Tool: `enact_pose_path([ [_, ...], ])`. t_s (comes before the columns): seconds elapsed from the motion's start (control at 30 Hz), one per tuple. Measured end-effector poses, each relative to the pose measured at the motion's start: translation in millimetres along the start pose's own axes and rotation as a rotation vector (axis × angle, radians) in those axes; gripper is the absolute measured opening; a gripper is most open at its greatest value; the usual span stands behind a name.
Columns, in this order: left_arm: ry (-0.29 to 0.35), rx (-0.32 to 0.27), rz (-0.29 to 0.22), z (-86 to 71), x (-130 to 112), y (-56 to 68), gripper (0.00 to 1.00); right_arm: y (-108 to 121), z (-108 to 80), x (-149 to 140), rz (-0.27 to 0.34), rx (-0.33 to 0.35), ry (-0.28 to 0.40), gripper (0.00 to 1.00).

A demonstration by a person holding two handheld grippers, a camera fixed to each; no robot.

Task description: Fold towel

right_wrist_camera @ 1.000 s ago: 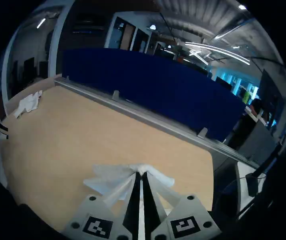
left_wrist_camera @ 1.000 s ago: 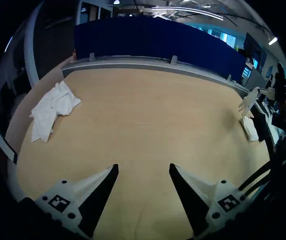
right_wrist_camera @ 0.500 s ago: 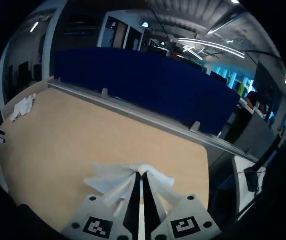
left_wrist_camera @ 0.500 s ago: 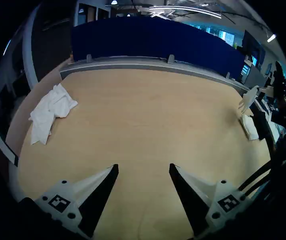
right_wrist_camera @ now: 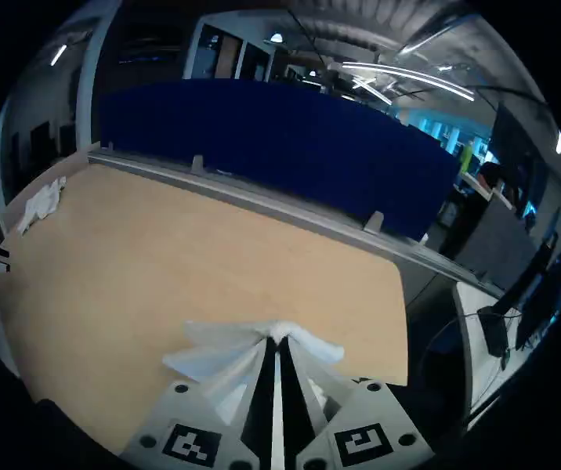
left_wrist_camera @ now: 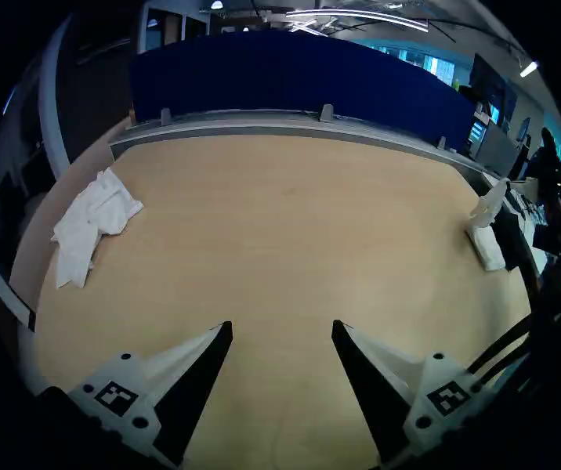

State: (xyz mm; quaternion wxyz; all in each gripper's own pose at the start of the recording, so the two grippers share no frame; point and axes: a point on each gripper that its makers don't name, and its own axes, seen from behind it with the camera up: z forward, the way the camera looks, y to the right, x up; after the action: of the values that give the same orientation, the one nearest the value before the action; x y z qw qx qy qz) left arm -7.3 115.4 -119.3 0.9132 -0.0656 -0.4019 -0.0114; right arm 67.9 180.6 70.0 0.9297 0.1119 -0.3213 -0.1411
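Pinching the towel (right_wrist_camera: 210,341), the right hand-held gripper (right_wrist_camera: 278,340) looks barely started on folding, while the left hand-held gripper (left_wrist_camera: 280,324) hangs spread and empty.

A blue partition (left_wrist_camera: 296,78) backs the pale wooden table (left_wrist_camera: 296,219) (grey rail (left_wrist_camera: 280,124) along its far edge).

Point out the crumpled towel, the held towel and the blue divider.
crumpled towel (left_wrist_camera: 92,223), left gripper view, middle of the heap.
held towel (right_wrist_camera: 206,345), right gripper view, its left fold.
blue divider (right_wrist_camera: 280,149), right gripper view, panel's middle.
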Motion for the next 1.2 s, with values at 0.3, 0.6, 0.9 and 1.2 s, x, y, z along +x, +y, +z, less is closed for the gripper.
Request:
enact_pose_path([
  [0.3, -0.005, -0.007, 0.015, 3.3, 0, 7.6, 0.94, 8, -9.4, -55, 0.036, -0.022, -0.071, 0.04],
  [0.6, -0.008, -0.007, 0.028, 3.7, 1, 10.0, 0.94, 16, -17.5, -102, 0.101, -0.053, -0.118, 0.04],
  [0.9, -0.009, -0.008, 0.037, 5.3, -1, 14.3, 0.94, 20, -26.1, -136, 0.158, -0.076, -0.154, 0.04],
  [1.2, -0.009, -0.009, 0.043, 4.8, -2, 16.4, 0.94, 17, -28.4, -177, 0.226, -0.1, -0.216, 0.04],
])
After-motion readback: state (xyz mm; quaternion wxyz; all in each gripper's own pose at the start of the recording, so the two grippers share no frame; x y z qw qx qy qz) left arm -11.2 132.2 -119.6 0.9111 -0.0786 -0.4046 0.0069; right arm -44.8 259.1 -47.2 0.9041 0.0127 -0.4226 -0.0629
